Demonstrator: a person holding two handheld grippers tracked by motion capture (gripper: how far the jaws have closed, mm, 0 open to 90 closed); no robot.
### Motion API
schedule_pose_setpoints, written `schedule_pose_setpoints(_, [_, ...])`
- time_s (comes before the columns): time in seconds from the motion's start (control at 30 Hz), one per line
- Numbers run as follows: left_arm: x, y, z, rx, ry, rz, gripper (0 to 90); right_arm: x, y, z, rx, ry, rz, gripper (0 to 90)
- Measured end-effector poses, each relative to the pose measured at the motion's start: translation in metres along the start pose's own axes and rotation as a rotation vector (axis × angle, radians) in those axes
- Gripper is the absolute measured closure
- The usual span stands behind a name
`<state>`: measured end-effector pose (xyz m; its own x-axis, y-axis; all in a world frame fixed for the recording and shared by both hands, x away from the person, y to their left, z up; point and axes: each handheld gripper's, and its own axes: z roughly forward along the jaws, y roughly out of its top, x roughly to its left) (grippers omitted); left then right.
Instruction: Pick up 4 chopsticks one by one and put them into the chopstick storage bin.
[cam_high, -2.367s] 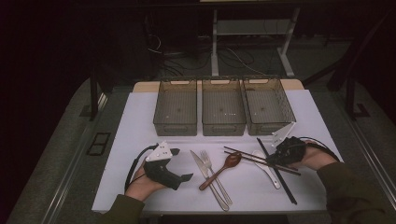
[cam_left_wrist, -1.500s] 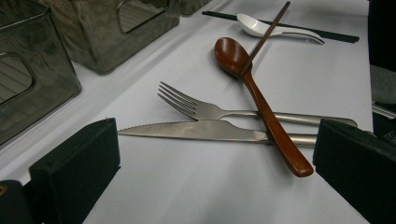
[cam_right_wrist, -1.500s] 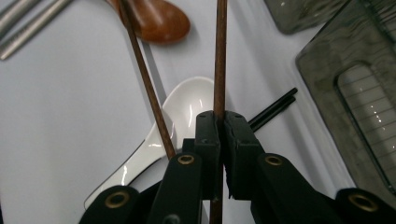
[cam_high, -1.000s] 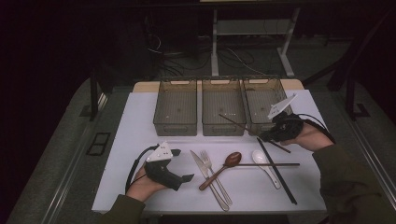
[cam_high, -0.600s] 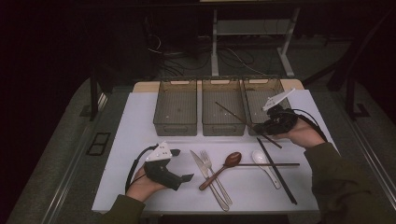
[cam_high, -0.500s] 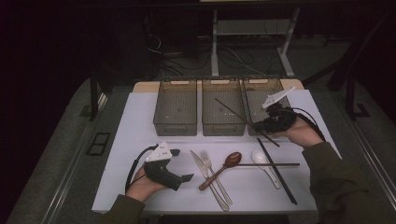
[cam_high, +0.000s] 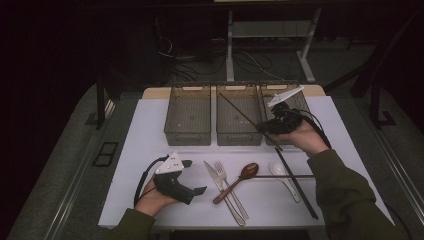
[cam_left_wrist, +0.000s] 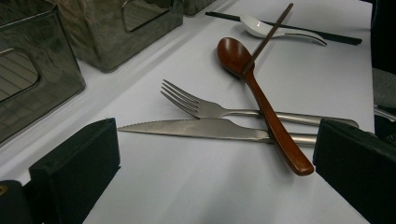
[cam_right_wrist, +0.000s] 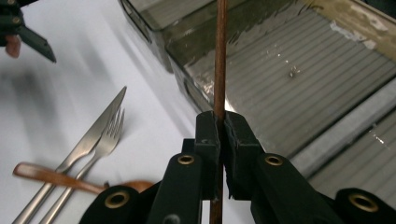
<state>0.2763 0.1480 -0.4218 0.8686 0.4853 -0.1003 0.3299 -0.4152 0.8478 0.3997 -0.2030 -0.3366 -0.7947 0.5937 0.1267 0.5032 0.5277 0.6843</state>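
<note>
My right gripper is shut on a thin brown chopstick, which slants up and to the left above the middle clear bin. In the right gripper view the chopstick runs straight up from the closed pads of the right gripper, over the bin's ribbed floor. My left gripper rests on the white mat at the front left, jaws wide apart and holding nothing. In its own view the left gripper faces a knife, a fork and a wooden spoon.
Three clear bins stand in a row at the back: left, middle and right. On the mat lie a knife, a fork, a wooden spoon, a white spoon, a second brown chopstick and a black chopstick.
The right gripper has lifted one brown chopstick off the mat and carried it back over the bins, drifting left. The left gripper has stayed where it was.
</note>
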Motion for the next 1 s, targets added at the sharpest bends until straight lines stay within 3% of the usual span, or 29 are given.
schedule_pose_setpoints(0.73, [0.0, -0.002, -0.002, -0.016, -0.004, -0.021, 0.0, 0.018, 0.063, 0.049, -0.092, -0.007, 0.029, 83.8])
schedule_pose_setpoints(1.0, [0.001, -0.002, -0.003, -0.02, -0.004, -0.015, 0.0, 0.019, 0.083, 0.066, -0.139, -0.015, 0.068, 83.9])
